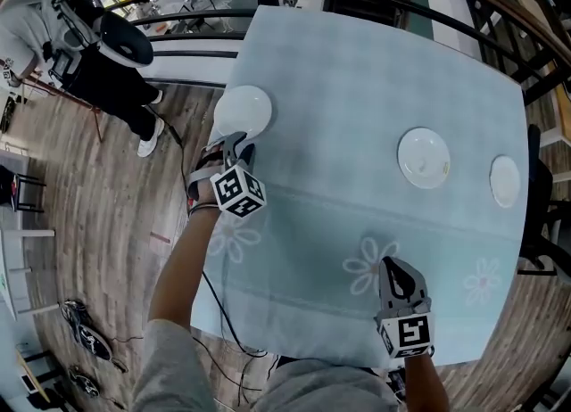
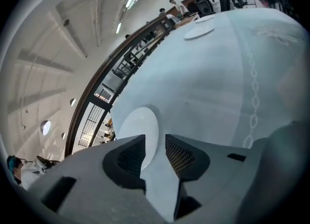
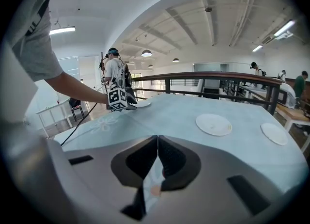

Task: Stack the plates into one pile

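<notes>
Forearm bare and stretched forward, the left hand aims the left gripper (image 1: 234,141) downward at the left plate (image 1: 243,111), which lies flat by the left edge of the table (image 1: 339,62). Its jaws stand apart, unclenched, and the plate's near rim shows in the gap just ahead of them; nothing is pressed. The right gripper (image 1: 393,265) hangs over the table near its front edge, tilted downward, its jaws clenched together on nothing. The middle plate (image 1: 423,157) and the right plate (image 1: 505,180) lie well apart from the first, toward the table's right side.
</notes>
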`<state>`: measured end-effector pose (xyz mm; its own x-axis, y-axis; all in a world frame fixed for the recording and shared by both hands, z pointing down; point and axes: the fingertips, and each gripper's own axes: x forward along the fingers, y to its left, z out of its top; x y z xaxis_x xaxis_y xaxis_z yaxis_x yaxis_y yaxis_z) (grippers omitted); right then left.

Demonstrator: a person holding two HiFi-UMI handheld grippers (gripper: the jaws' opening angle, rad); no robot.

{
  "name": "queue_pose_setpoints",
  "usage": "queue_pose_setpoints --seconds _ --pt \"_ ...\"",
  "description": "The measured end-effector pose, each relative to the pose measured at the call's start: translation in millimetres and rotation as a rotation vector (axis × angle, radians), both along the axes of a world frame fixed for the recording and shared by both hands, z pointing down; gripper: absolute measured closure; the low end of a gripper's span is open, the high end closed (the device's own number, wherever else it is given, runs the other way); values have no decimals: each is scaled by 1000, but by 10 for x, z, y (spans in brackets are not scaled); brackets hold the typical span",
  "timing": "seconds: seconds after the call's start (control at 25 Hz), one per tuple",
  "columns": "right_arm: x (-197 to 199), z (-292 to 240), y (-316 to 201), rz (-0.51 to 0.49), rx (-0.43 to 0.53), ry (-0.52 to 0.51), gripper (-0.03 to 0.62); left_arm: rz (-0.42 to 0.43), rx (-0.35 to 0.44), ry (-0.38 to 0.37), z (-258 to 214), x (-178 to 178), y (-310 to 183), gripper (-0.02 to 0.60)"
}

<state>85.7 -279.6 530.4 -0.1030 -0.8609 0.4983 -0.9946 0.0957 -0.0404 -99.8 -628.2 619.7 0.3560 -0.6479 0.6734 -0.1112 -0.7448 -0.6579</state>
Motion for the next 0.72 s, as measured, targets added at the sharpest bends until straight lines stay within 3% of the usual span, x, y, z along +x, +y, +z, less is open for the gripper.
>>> queue_pose_setpoints --seconds 0.4,0.6,0.72 --pt "-154 26 61 3 -16 -10 567 -6 -19 -42 34 -75 -81 456" --pt "-43 68 28 5 -27 -19 567 46 4 -111 83 82 -85 531" --pt "-96 58 26 -3 -32 -20 568 64 28 -132 84 63 -78 535"
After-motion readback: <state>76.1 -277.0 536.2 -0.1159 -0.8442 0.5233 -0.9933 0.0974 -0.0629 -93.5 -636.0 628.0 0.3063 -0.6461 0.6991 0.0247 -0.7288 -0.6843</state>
